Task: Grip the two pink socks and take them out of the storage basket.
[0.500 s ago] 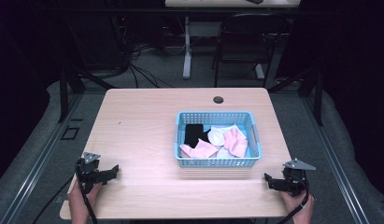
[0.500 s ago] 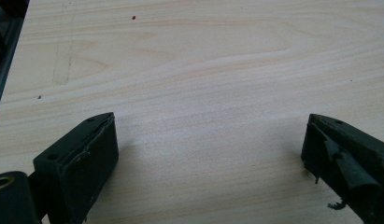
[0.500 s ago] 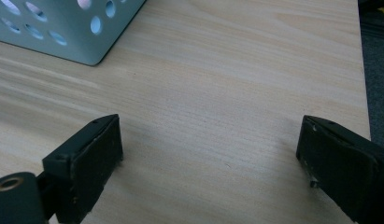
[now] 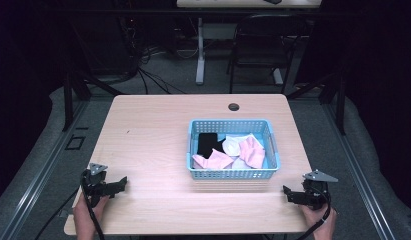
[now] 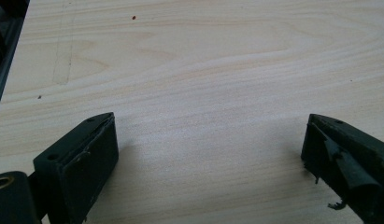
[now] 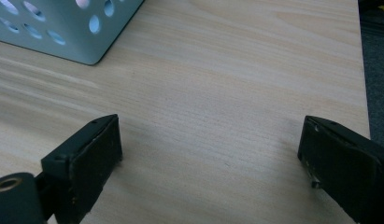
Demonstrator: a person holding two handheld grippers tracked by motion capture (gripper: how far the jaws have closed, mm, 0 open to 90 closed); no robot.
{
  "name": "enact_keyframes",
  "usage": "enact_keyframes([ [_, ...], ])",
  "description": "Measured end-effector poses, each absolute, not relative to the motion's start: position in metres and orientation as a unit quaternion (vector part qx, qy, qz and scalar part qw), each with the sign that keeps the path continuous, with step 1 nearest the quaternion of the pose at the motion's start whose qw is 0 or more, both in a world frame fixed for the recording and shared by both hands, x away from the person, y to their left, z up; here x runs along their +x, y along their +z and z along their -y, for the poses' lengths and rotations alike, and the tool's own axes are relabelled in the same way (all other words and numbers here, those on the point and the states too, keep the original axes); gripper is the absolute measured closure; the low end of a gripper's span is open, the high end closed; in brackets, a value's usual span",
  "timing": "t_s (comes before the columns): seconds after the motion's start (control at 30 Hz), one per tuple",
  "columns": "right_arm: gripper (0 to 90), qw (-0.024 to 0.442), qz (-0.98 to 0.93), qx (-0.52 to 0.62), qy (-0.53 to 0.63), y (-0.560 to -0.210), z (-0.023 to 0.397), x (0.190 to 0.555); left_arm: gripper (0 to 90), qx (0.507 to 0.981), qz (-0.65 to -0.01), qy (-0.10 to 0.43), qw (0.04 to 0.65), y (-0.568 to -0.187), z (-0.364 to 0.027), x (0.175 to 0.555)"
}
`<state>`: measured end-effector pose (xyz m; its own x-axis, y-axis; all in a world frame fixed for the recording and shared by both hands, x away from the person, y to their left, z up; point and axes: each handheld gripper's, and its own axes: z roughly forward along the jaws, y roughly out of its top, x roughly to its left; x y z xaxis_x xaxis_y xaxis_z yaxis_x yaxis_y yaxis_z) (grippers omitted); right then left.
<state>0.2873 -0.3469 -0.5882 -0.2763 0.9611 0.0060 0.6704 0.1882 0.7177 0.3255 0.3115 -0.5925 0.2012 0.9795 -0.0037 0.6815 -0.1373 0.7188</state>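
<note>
While both claws sit low at the near edge of the table (image 4: 158, 125), we log almost no change against half a second ago: left claw (image 4: 124, 181) by the near-left corner, right claw (image 4: 285, 190) by the near-right corner, each with jaws spread wide over bare wood. The blue basket (image 4: 234, 173) stands right of centre, holding pink cloths (image 4: 252, 152), a black cloth (image 4: 208, 143) and white pieces (image 4: 232, 146). We judge picking has not begun.

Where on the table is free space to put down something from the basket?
The table is bare left of the blue basket, as far as the left gripper. The basket itself is crowded with pink, white and black cloth.
</note>
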Motion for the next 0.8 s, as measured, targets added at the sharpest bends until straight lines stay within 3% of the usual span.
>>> enact_keyframes([
  [0.1, 0.1, 0.225, -0.74, 0.557, 0.302, -0.587, 0.346, 0.29, 4.1, 0.713, -0.582, 0.246, 0.304, -0.593, -0.312, 0.325],
  [0.8, 0.0, 0.18, -0.766, 0.559, 0.263, -0.558, 0.339, 0.279, 4.0, 0.712, -0.583, 0.245, 0.304, -0.593, -0.311, 0.325],
])
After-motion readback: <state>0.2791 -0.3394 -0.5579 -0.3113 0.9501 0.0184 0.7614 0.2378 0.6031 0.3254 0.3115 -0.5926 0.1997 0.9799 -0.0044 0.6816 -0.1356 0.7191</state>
